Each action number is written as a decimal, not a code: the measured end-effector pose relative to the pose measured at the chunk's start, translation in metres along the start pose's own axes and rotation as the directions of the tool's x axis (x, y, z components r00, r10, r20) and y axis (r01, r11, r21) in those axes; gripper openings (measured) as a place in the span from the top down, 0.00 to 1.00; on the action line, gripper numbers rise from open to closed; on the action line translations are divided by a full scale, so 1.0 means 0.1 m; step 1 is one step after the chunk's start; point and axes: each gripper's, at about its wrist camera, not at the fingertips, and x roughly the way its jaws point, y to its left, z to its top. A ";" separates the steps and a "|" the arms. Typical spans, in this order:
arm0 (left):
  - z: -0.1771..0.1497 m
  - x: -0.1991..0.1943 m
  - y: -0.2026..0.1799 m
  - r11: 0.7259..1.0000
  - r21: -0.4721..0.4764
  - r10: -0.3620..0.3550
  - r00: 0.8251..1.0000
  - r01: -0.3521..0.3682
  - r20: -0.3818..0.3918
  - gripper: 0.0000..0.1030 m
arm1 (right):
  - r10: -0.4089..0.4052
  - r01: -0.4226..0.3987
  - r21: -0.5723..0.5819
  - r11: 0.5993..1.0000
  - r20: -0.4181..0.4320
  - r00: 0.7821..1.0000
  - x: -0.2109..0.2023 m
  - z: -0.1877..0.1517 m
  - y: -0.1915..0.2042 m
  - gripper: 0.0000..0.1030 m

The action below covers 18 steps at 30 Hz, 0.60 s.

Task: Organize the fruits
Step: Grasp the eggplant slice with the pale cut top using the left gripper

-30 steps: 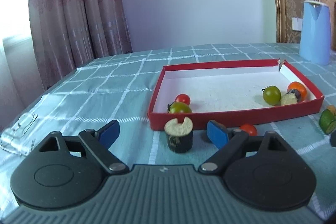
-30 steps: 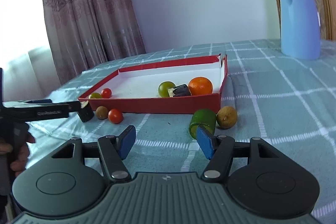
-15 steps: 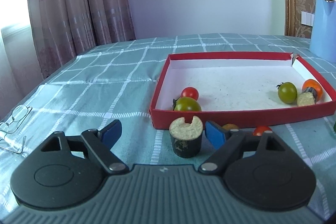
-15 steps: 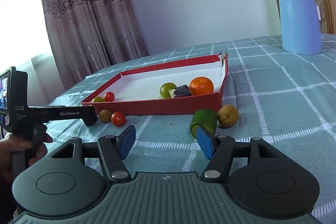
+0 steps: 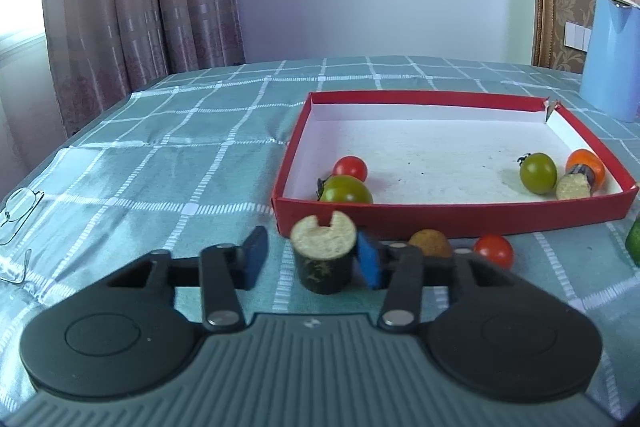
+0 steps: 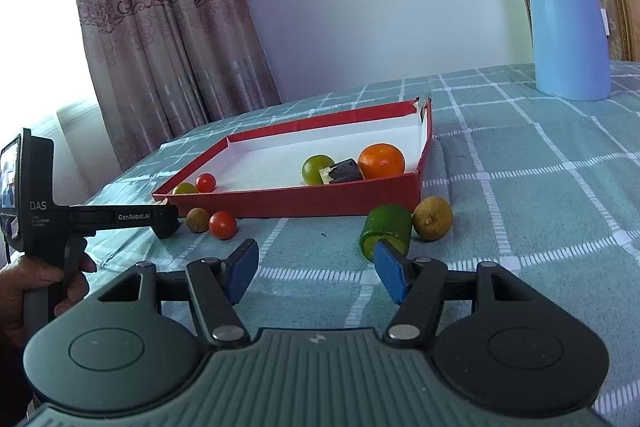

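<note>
A dark cylinder piece with a pale notched top (image 5: 323, 255) stands on the cloth between the pads of my left gripper (image 5: 312, 261); the right pad touches it, the left pad is a little apart. The red box (image 5: 452, 217) holds two green tomatoes, a red tomato (image 5: 350, 167), an orange (image 5: 586, 165) and a dark piece. A brown fruit (image 5: 430, 243) and a red tomato (image 5: 493, 251) lie in front of the box. My right gripper (image 6: 316, 273) is open and empty, near a green cylinder (image 6: 386, 231) and a brown fruit (image 6: 433, 218).
A blue kettle (image 6: 568, 27) stands at the back right of the table. Glasses (image 5: 18, 211) lie at the left edge. Curtains hang behind the table. The left gripper's body and the hand show in the right wrist view (image 6: 100, 217).
My left gripper has moved forward around the dark cylinder piece and its jaws have narrowed. The right gripper has risen slightly and stays open.
</note>
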 end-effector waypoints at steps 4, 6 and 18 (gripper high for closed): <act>-0.01 -0.07 0.00 1.000 -0.016 0.009 1.000 -0.009 0.001 0.70 | 0.001 -0.001 0.001 1.000 0.000 1.000 0.00 0.00 0.00 0.38; 0.00 -0.12 0.00 1.000 -0.018 0.006 1.000 -0.006 0.012 0.70 | 0.001 -0.001 0.001 1.000 0.001 1.000 0.00 0.00 0.00 0.38; 0.40 -0.44 -0.28 0.999 0.016 -0.049 0.991 0.047 0.123 0.70 | 0.005 -0.005 0.012 1.000 0.009 1.000 -0.01 -0.01 -0.01 0.38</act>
